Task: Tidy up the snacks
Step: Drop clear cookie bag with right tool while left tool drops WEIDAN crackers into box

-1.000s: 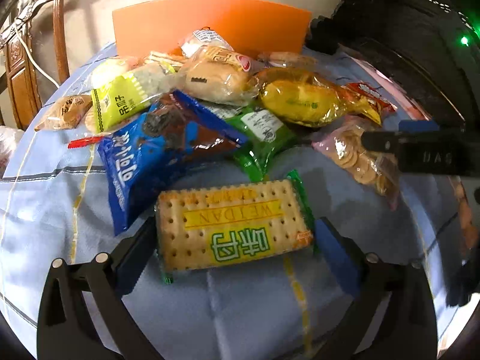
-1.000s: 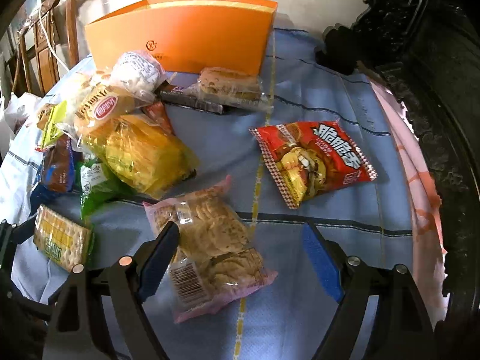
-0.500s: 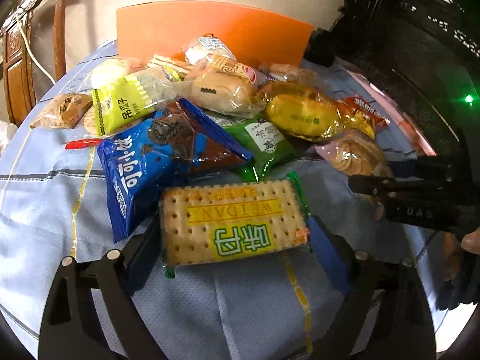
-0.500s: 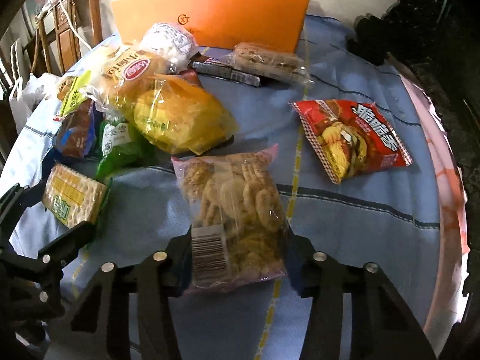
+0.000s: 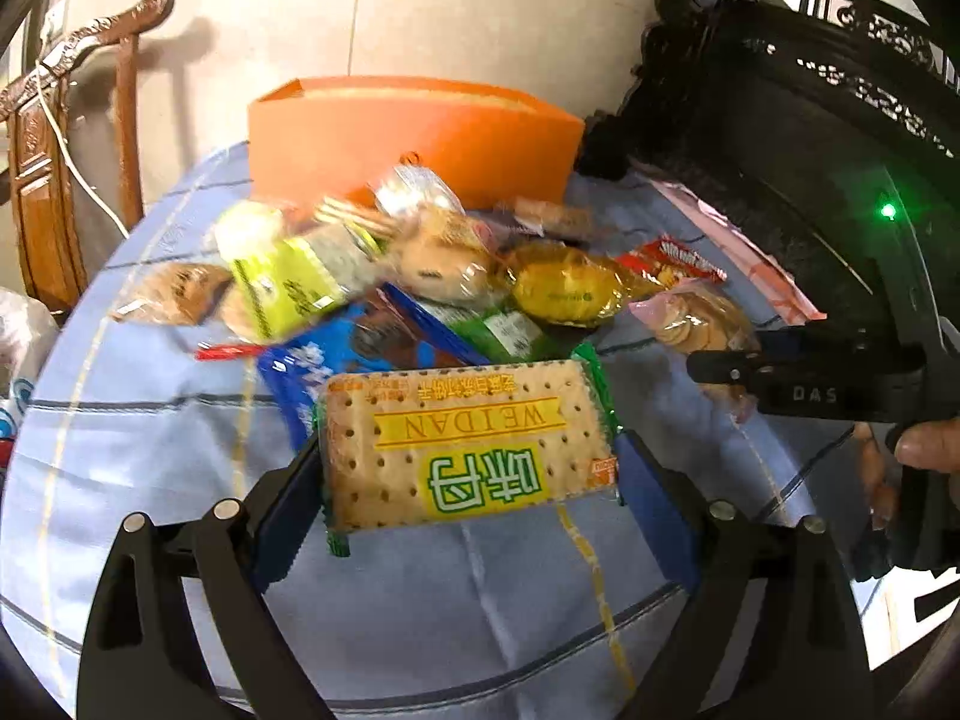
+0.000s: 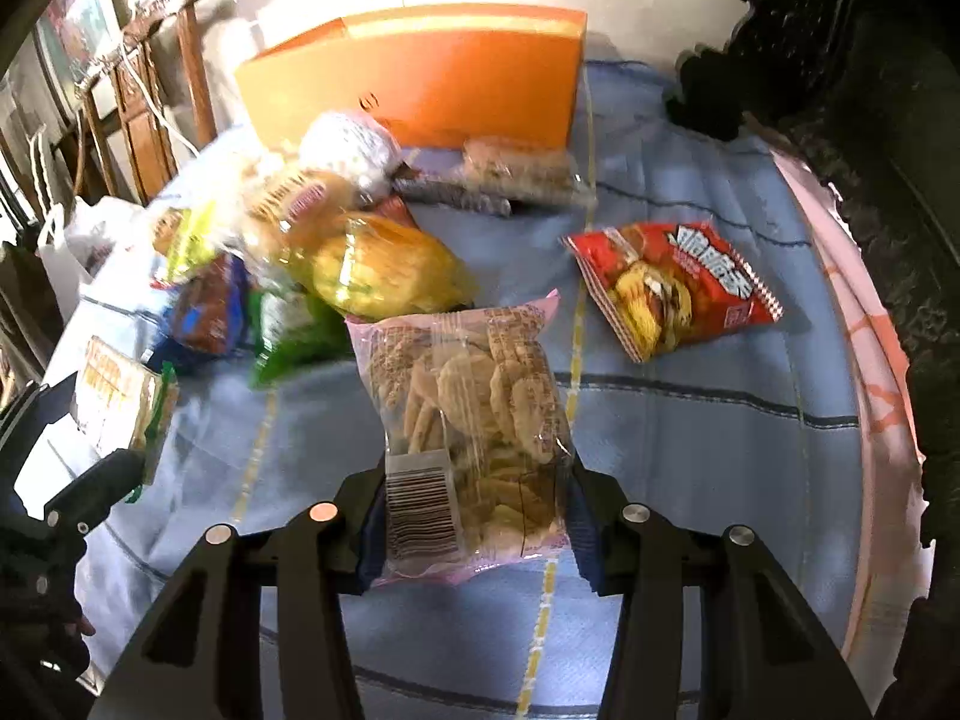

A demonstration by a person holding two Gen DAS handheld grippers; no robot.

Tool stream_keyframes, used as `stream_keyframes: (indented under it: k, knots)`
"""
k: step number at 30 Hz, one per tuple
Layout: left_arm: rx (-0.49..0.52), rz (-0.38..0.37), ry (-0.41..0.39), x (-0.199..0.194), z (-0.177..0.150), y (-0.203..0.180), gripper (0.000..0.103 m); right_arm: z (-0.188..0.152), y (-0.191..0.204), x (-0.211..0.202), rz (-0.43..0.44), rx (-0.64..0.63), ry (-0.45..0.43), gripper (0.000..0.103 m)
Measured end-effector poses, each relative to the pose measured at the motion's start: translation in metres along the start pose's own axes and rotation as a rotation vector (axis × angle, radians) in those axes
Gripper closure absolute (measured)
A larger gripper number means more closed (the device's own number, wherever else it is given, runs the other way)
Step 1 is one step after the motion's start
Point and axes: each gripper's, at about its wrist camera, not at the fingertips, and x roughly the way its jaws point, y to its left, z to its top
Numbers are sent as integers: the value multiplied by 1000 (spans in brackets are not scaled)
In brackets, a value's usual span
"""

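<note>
Left wrist view: left gripper point(image 5: 468, 468) tilts downward, clamping cracker pack point(image 5: 465, 441).

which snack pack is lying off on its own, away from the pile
The red chip bag: it lies alone on the cloth, while the other loose packs crowd together.

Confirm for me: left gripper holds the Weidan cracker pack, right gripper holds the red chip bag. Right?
Not quite. The right gripper holds the clear cookie bag; the red chip bag lies untouched on the cloth, per the right wrist view. The left gripper does hold the Weidan cracker pack.
</note>
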Motion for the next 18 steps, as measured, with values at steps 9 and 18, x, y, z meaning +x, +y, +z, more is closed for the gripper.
stream_keyframes:
  k: [9,18]
  knots:
    - [-23,75,-90,-34,41,24,13,38,15,-54,30,5,-120,55]
    - [-10,137,-191,-46,142,33,13,114,9,-113,21,-1,-273,54]
